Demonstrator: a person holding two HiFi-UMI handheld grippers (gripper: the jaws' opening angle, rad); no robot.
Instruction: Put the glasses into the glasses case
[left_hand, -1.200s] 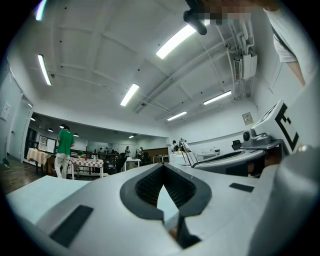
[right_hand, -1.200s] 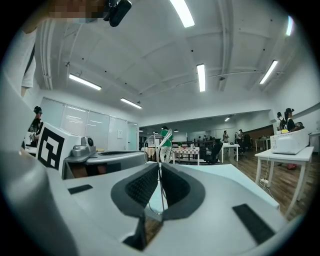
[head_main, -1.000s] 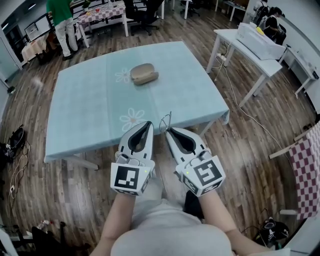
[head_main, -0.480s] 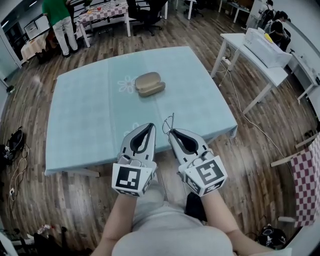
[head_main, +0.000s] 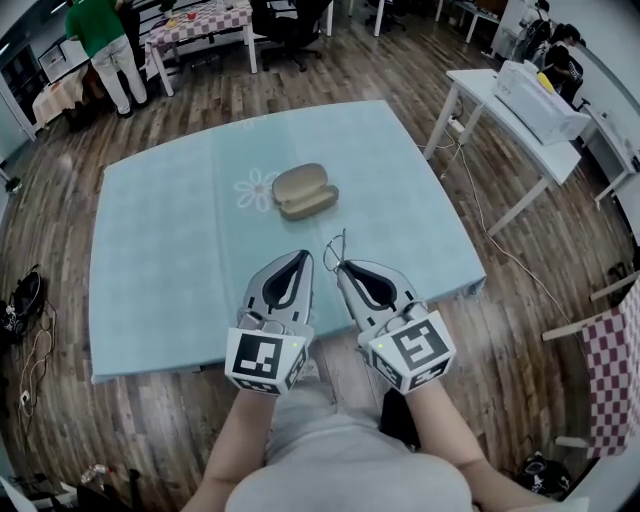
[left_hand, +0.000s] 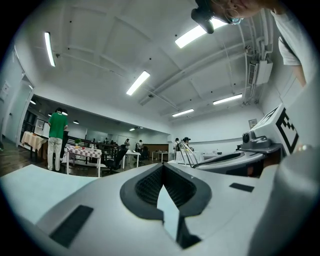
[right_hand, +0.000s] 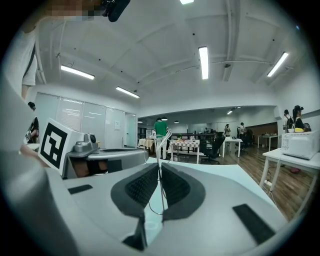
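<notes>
A tan glasses case (head_main: 305, 190) lies open on the light blue table (head_main: 160, 250), past its middle. My right gripper (head_main: 340, 266) hovers over the table's near edge, short of the case, and is shut on thin wire-framed glasses (head_main: 335, 246). In the right gripper view the frame (right_hand: 160, 145) stands upright, pinched between the ribbed pads (right_hand: 176, 187). My left gripper (head_main: 299, 256) is level beside it on the left, shut with nothing in it. The left gripper view shows its pads (left_hand: 147, 185) meeting, with the glasses (left_hand: 186, 155) sticking up from the right gripper (left_hand: 225, 161) next to it.
A white table (head_main: 520, 110) with a white box stands to the right, its cable trailing on the wood floor. A person in green (head_main: 100, 40) stands at the far left by a chequered table (head_main: 200, 20). A chequered cloth (head_main: 612, 360) hangs at the right edge.
Both grippers have moved forward together, from the table's near edge to over it. The case now lies closer to them. The glasses stay pinched in the right gripper.
</notes>
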